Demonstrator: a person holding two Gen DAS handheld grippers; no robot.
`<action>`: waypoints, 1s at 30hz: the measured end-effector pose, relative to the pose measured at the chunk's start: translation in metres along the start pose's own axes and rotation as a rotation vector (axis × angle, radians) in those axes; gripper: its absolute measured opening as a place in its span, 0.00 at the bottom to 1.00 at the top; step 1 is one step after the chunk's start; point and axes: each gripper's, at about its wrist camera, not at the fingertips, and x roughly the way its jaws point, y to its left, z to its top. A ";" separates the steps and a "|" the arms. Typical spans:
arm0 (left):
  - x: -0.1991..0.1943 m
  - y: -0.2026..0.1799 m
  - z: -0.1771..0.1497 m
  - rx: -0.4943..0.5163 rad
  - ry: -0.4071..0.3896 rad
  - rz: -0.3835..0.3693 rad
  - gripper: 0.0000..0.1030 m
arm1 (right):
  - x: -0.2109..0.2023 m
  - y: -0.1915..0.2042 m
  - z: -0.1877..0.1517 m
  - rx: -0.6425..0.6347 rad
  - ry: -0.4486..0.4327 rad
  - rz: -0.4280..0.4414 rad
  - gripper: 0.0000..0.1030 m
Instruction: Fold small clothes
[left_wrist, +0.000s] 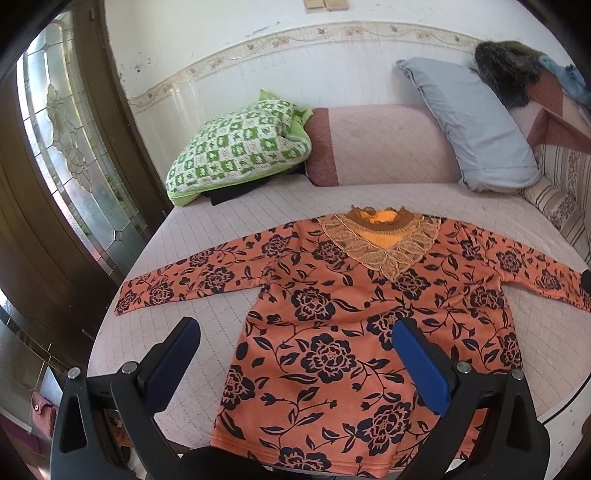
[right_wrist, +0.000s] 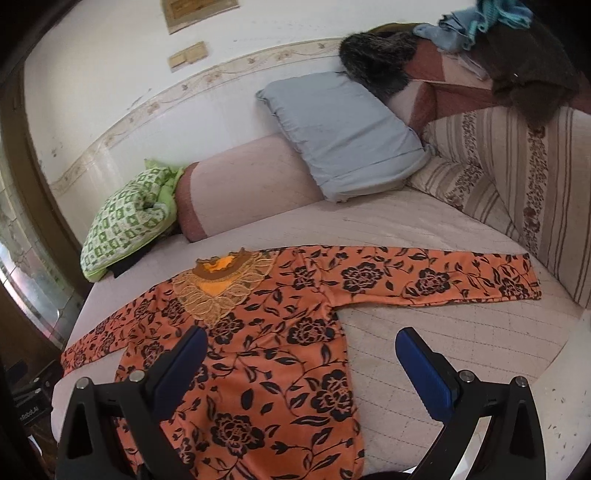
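An orange long-sleeved top (left_wrist: 332, 317) with black flowers and a gold lace collar lies flat on the pink quilted bed (left_wrist: 207, 236), sleeves spread out to both sides. It also shows in the right wrist view (right_wrist: 280, 354). My left gripper (left_wrist: 295, 328) is open and empty, above the top's lower left side. My right gripper (right_wrist: 301, 339) is open and empty, above the top's right side below the right sleeve (right_wrist: 443, 280).
A green checked folded quilt (left_wrist: 236, 147), a pink bolster (left_wrist: 384, 144) and a grey pillow (left_wrist: 476, 122) line the wall at the back. A striped cushion (right_wrist: 517, 177) and piled clothes (right_wrist: 517, 55) stand at the right. A glass door (left_wrist: 70, 140) is at the left.
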 end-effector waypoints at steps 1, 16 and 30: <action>0.004 -0.006 0.001 0.008 0.012 -0.012 1.00 | 0.005 -0.014 0.001 0.020 -0.002 -0.018 1.00; 0.102 -0.107 -0.101 0.064 0.542 -0.351 1.00 | 0.099 -0.338 -0.054 0.902 -0.024 0.096 0.81; 0.135 -0.091 -0.117 -0.083 0.697 -0.310 1.00 | 0.157 -0.388 0.026 0.961 -0.071 -0.160 0.75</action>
